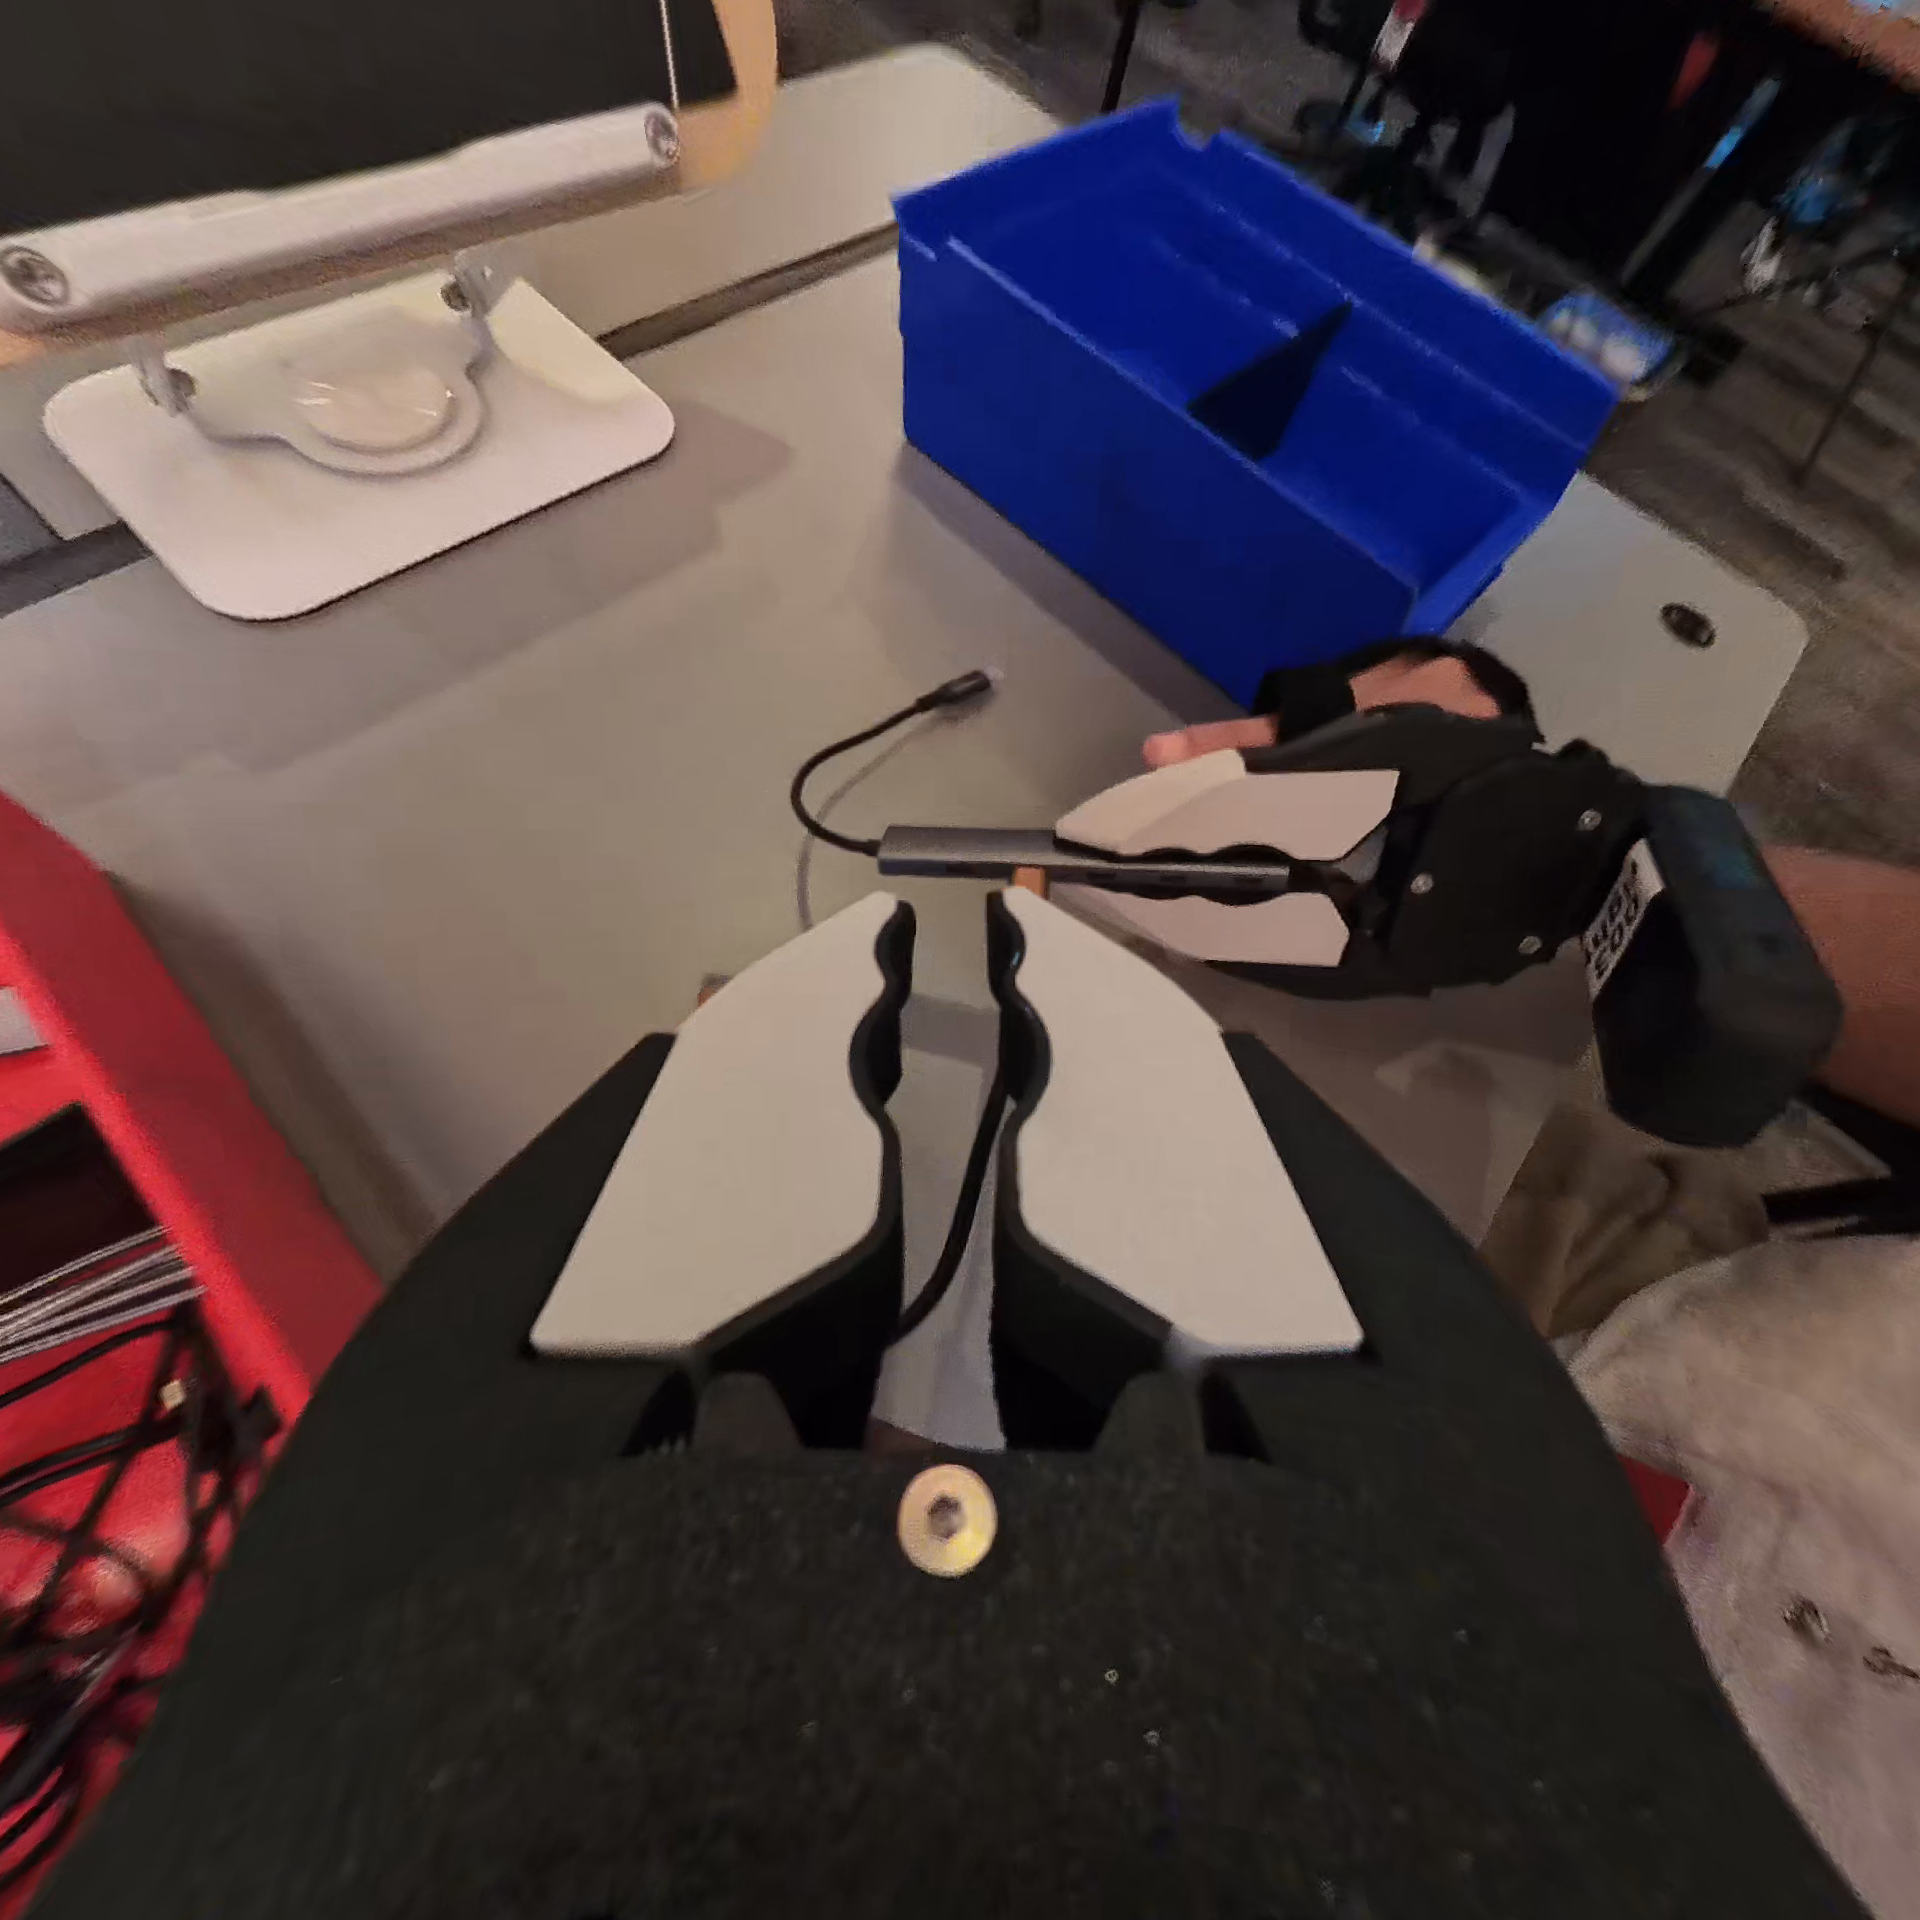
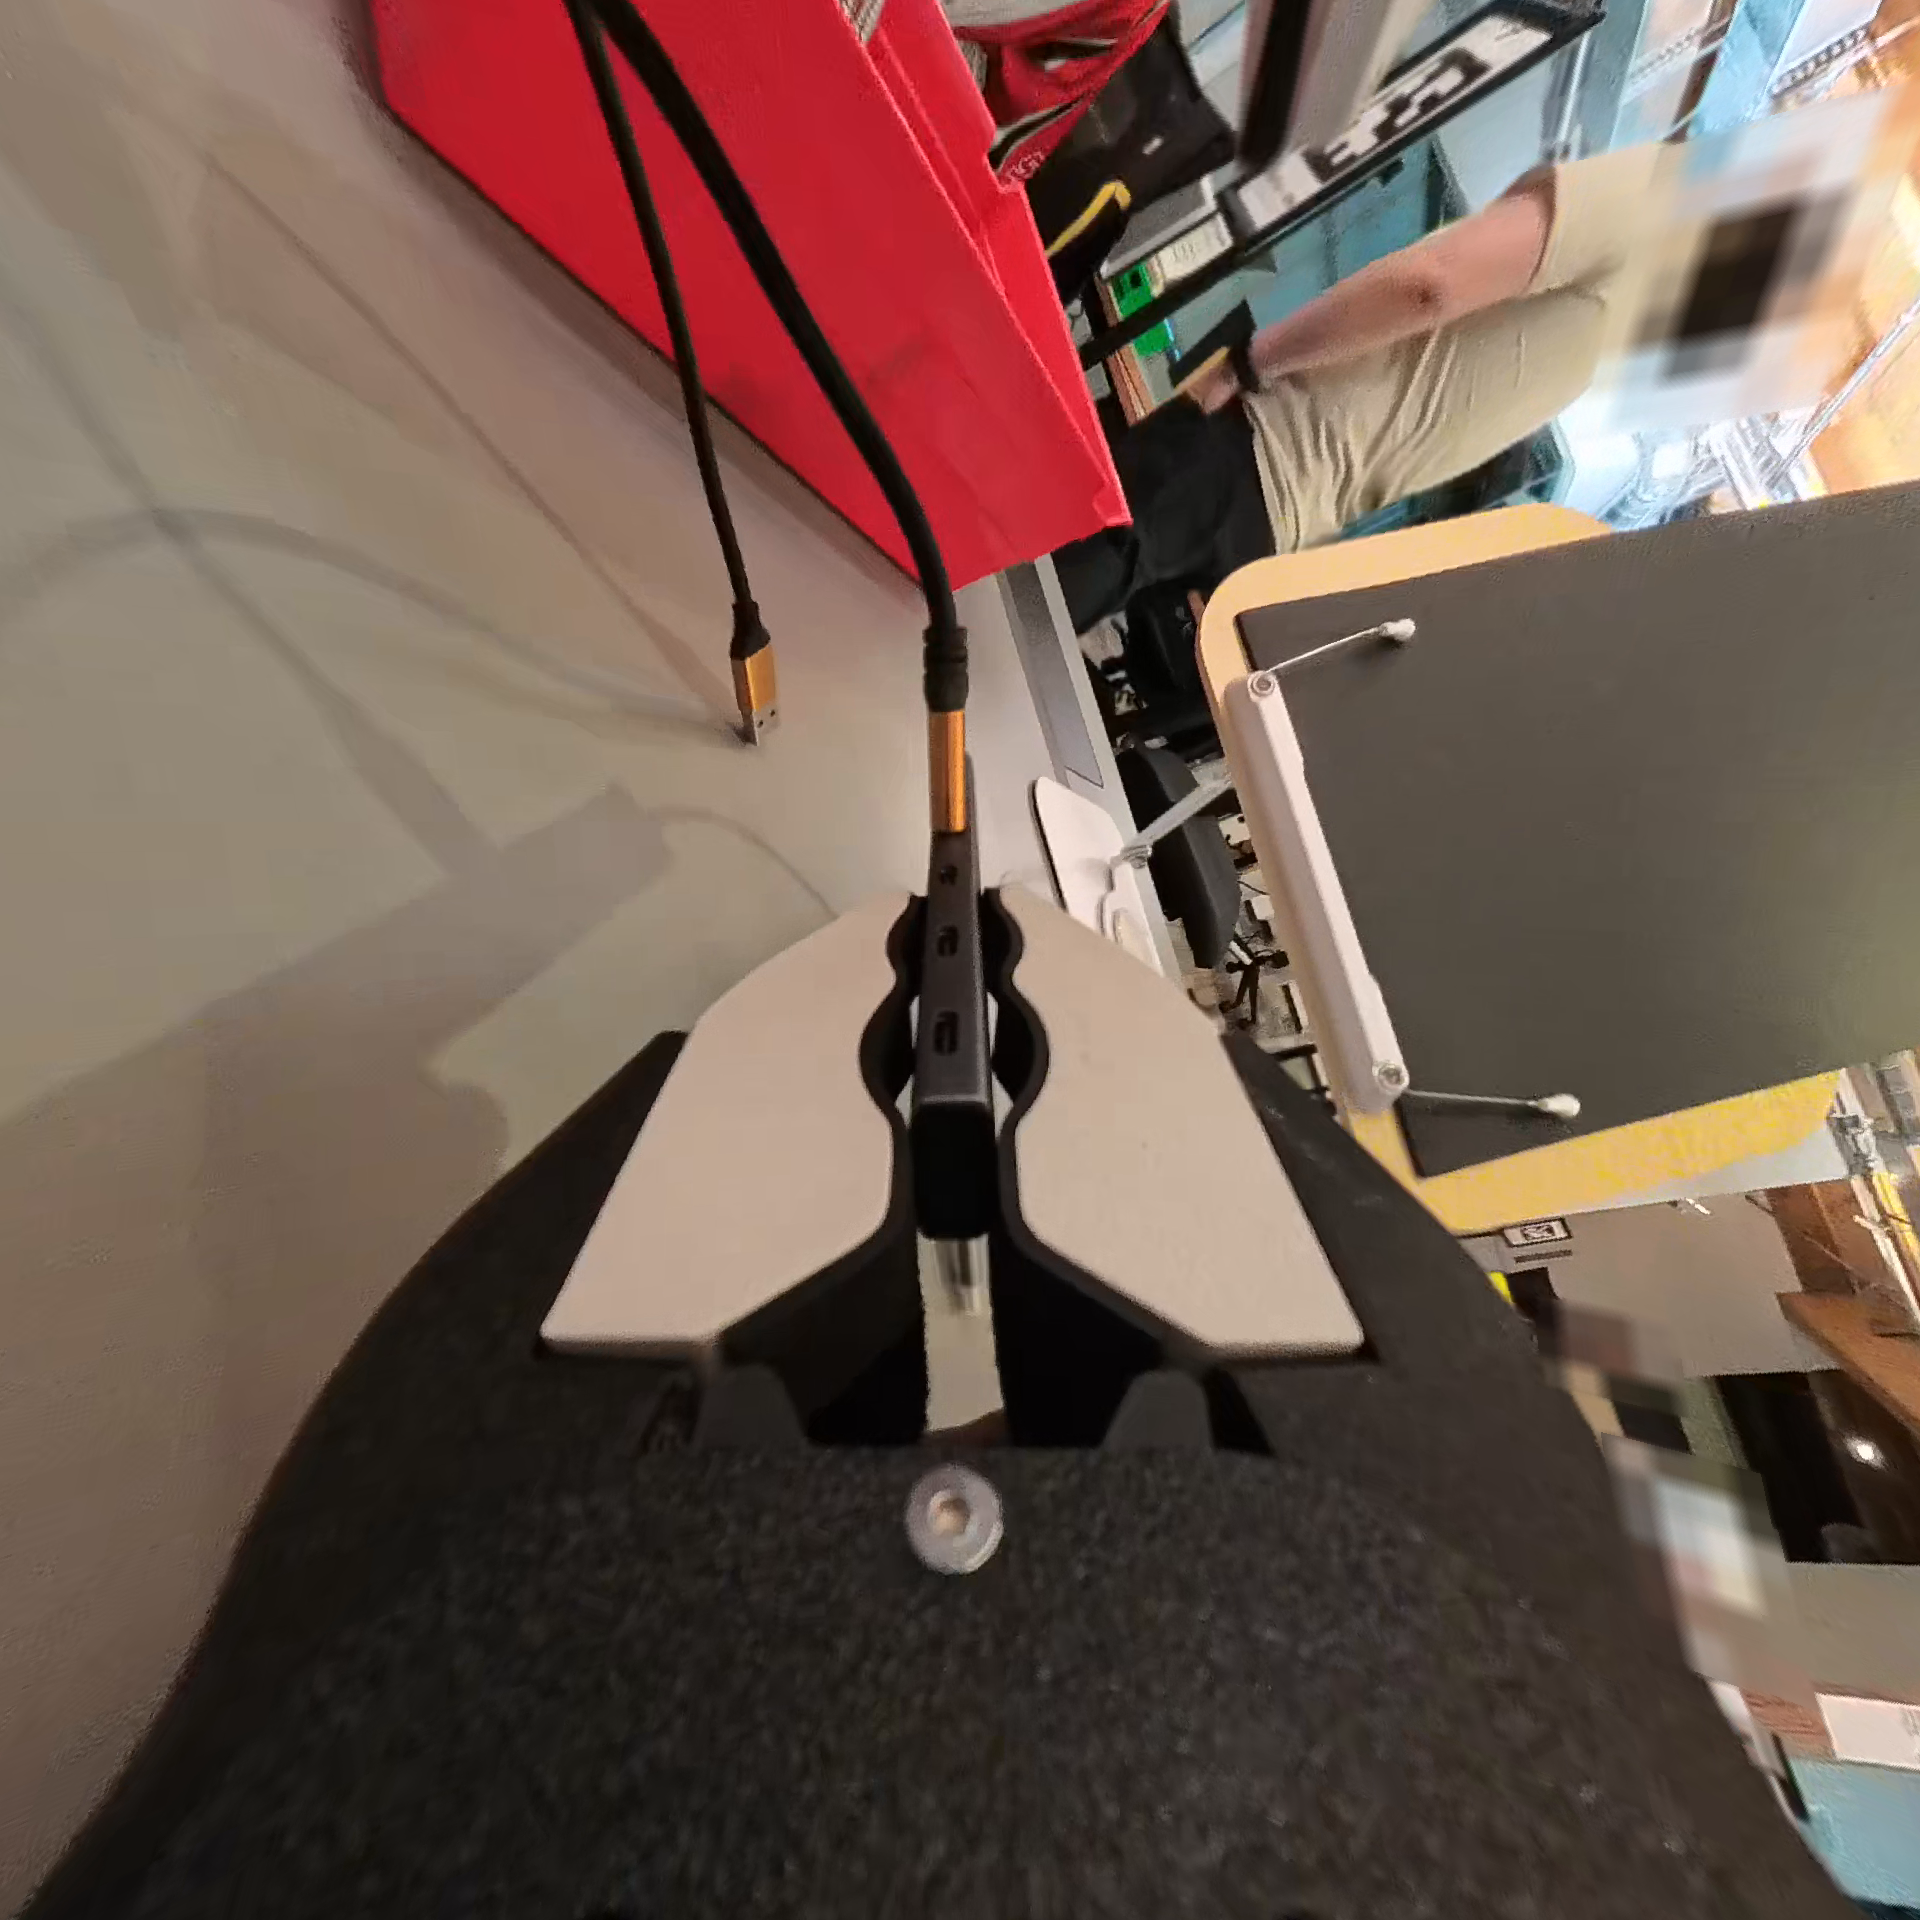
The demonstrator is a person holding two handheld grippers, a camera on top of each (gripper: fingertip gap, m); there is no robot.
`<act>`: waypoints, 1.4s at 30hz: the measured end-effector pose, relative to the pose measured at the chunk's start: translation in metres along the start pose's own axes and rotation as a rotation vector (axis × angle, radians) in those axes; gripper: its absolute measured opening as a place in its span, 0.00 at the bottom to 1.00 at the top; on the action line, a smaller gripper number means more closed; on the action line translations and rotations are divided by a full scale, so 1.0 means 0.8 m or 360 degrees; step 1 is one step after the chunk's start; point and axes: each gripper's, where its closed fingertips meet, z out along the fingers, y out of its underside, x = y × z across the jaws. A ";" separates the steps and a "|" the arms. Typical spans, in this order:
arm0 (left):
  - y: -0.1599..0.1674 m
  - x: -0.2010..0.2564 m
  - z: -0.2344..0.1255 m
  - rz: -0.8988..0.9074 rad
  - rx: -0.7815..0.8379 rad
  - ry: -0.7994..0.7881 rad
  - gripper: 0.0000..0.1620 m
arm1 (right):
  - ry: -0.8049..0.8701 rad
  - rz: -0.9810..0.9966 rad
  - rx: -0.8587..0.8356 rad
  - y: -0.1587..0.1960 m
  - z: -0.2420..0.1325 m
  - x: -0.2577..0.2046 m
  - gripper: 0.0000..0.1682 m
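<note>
My right gripper (image 2: 951,914) is shut on a slim dark grey USB hub (image 2: 951,1039) and holds it above the grey table; it also shows in the left wrist view (image 1: 1081,868). A black cable with an orange plug (image 2: 948,774) is seated in the hub's side. In the left wrist view my left gripper (image 1: 951,914) sits just below the hub and that plug (image 1: 1025,879). Its jaws are slightly parted, and the black cable (image 1: 961,1205) runs loose between them. The hub's own short lead (image 1: 831,790) hangs toward the table. A second orange-plugged cable (image 2: 750,681) lies on the table.
A blue bin (image 1: 1226,384) with a divider stands on the table behind the hub. A white stand with a flat base (image 1: 364,457) is at the back left. A red container (image 2: 810,260) holding cables borders the table's left side. A person (image 2: 1455,343) stands in the background. About 11 cm separates my left fingertips from my right. The right tips stand about 35 cm off the flat base (image 1: 364,457).
</note>
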 end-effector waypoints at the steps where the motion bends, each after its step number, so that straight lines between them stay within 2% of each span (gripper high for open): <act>1: 0.000 0.001 -0.003 0.0042 -0.0082 -0.0011 0.08 | -0.0007 0.0005 -0.0006 0.003 0.000 -0.001 0.06; 4: -0.012 -0.003 -0.007 0.0072 -0.0050 -0.0087 0.08 | 0.0007 -0.0001 -0.0012 0.004 0.000 0.002 0.06; 7: 0.004 -0.002 -0.003 0.0002 -0.0085 -0.0028 0.09 | 0.0021 0.0018 0.0008 -0.002 -0.004 0.010 0.06; 9: 0.011 -0.010 -0.003 -0.0059 -0.0011 -0.0066 0.09 | 0.0042 0.0021 0.0006 -0.010 -0.011 0.024 0.06; 13: 0.031 -0.021 -0.020 -0.0111 0.0143 -0.0113 0.09 | 0.0108 0.0132 0.0030 -0.031 -0.040 0.086 0.06; 16: 0.052 -0.038 -0.039 -0.0178 0.0278 -0.0216 0.09 | 0.0146 0.0226 0.0015 -0.023 -0.061 0.165 0.06; 19: 0.093 -0.052 -0.044 -0.0291 0.0284 -0.0279 0.10 | 0.0135 0.0443 -0.0041 0.010 -0.087 0.266 0.06; 22: 0.136 -0.049 -0.038 -0.0351 0.0226 -0.0284 0.10 | -0.0003 0.0794 -0.0182 0.077 -0.112 0.347 0.06; 24: 0.159 -0.047 -0.034 -0.0381 0.0219 -0.0311 0.10 | -0.0208 0.1121 -0.0270 0.130 -0.116 0.370 0.06; 26: 0.175 -0.042 -0.027 -0.0430 0.0218 -0.0289 0.09 | -0.0425 0.1251 -0.0417 0.188 -0.112 0.367 0.06; 29: 0.182 -0.035 -0.019 -0.0473 0.0188 -0.0210 0.09 | -0.0536 0.1558 -0.0491 0.273 -0.087 0.346 0.06; 31: 0.179 -0.034 -0.019 -0.0443 0.0203 -0.0200 0.09 | -0.0743 0.1887 -0.0538 0.314 -0.075 0.305 0.06; 33: 0.182 -0.035 -0.019 -0.0423 0.0193 -0.0206 0.09 | -0.0897 0.1980 -0.0716 0.349 -0.072 0.263 0.06; 36: 0.189 -0.039 -0.020 -0.0413 0.0162 -0.0238 0.09 | -0.1110 0.1993 -0.0771 0.351 -0.059 0.233 0.06; 42: 0.190 -0.035 -0.016 -0.0409 0.0152 -0.0209 0.09 | -0.1201 0.1856 -0.1076 0.354 -0.024 0.220 0.06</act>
